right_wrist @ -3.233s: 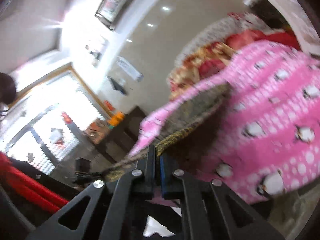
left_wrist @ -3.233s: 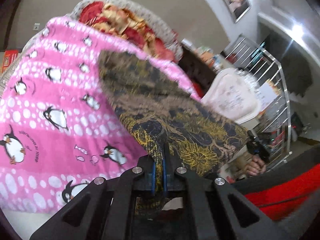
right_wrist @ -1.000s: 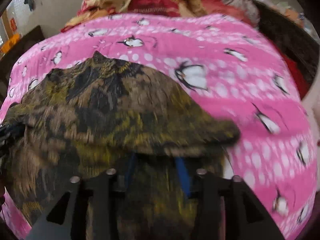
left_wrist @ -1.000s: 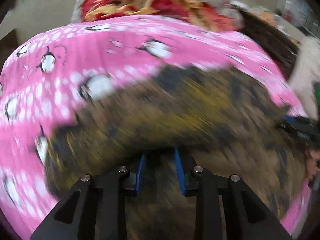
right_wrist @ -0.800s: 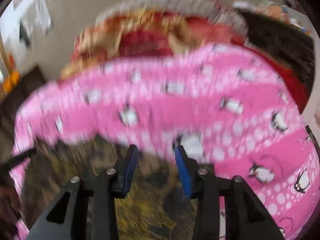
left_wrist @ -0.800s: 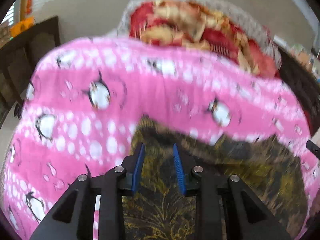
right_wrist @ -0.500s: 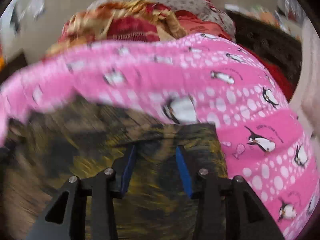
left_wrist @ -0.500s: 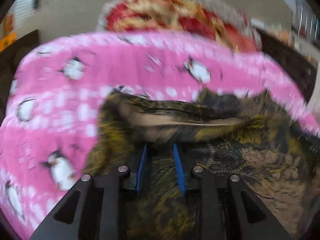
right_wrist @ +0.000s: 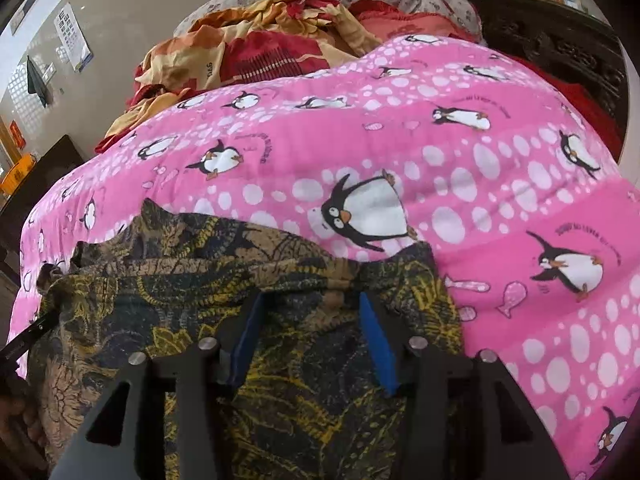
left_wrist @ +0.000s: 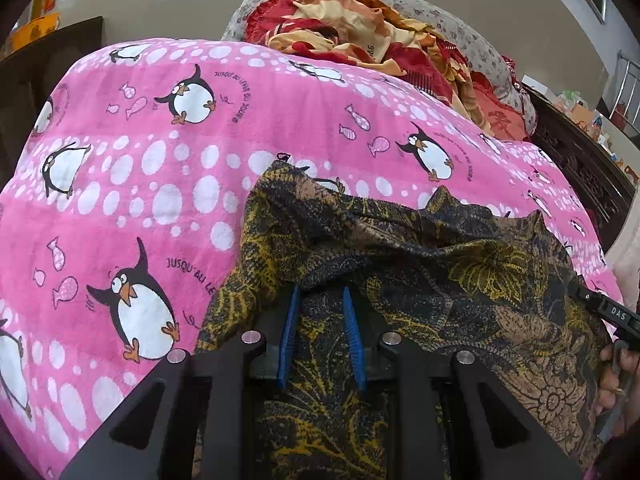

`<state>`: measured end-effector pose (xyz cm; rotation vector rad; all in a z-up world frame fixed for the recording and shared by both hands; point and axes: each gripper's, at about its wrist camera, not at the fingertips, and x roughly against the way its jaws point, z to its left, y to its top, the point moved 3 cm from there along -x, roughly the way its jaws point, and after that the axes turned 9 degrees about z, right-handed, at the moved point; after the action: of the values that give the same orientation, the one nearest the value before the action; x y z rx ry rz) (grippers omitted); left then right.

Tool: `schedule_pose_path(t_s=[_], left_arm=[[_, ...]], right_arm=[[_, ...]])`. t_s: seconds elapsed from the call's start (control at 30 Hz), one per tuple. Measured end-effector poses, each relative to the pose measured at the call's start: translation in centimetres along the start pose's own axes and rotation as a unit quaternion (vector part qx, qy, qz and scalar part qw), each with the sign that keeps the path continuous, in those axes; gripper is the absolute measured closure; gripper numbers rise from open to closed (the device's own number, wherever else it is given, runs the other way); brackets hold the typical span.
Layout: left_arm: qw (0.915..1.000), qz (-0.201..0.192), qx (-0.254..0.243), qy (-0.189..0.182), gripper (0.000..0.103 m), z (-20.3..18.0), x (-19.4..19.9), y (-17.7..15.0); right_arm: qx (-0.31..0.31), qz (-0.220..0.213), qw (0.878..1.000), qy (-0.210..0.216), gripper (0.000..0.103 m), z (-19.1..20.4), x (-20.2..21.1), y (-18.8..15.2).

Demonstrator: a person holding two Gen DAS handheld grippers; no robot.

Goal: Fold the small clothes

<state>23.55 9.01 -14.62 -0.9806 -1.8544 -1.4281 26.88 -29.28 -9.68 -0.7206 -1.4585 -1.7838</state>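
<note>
**Garment laid down; next fold being set up**

The dark garment [left_wrist: 420, 264], printed in yellow and brown leaf patterns, lies on the pink penguin blanket [left_wrist: 160, 184], at the side nearest both cameras. A loose fold of cloth runs across it from side to side, and its far edge is rumpled into small peaks.

Change of state: about three seconds earlier the garment hung in the air, stretched between both sets of tongs, each closed on an edge. It is now down on the blanket, doubled over. Judged from this, one fold is complete and a further fold remains.

Left tongs [left_wrist: 320, 300]: narrow. The tips are buried under the raised fold and appear to pinch it.

Right tongs [right_wrist: 308, 304]: the jaws are opening. The garment's folded edge lies across the gap between them, but the pads do not press on it.

A hand [left_wrist: 616, 376] shows at the right rim of the left wrist view. Crumpled red and orange bedding [left_wrist: 352, 32] lies beyond the blanket, well apart from the garment.
</note>
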Motion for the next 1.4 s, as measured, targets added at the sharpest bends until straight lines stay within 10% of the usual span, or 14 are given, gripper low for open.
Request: schedule_pose_path(t_s=[0.1,0.5,0.73,1.1,1.27,1.4], left_arm=[[1.0000,0.003,-0.001,0.004,0.099,0.0,0.1,0.1],[0.9973,0.027,0.007,0.067,0.098,-1.5,-0.7,7.4],[0.9969,-0.011,-0.064,-0.045,0.098,-6.9,3.5,1.0],[0.9951,0.018,-0.070,-0.067,0.096,-5.2,0.7,-2.8],[0.9946,0.019,-0.072,-0.073,0.095,-4.7,1.6,-3.9],[0.9949,0.017,-0.067,-0.073,0.095,-4.5,2.8,-5.7]], right_arm=[[0.018,0.005,1.000,0.009,0.029,0.7,0.2,-0.3],[0.032,0.009,0.999,-0.014,0.027,1.3,-0.4,-0.4],[0.027,0.010,1.000,-0.002,0.026,1.1,-0.7,-0.2],[0.015,0.010,0.999,0.028,0.020,0.7,-0.5,-0.1],[0.013,0.043,0.999,-0.019,0.034,2.7,2.8,-1.3],[0.102,-0.014,0.993,-0.059,0.023,6.3,6.5,-5.6]])
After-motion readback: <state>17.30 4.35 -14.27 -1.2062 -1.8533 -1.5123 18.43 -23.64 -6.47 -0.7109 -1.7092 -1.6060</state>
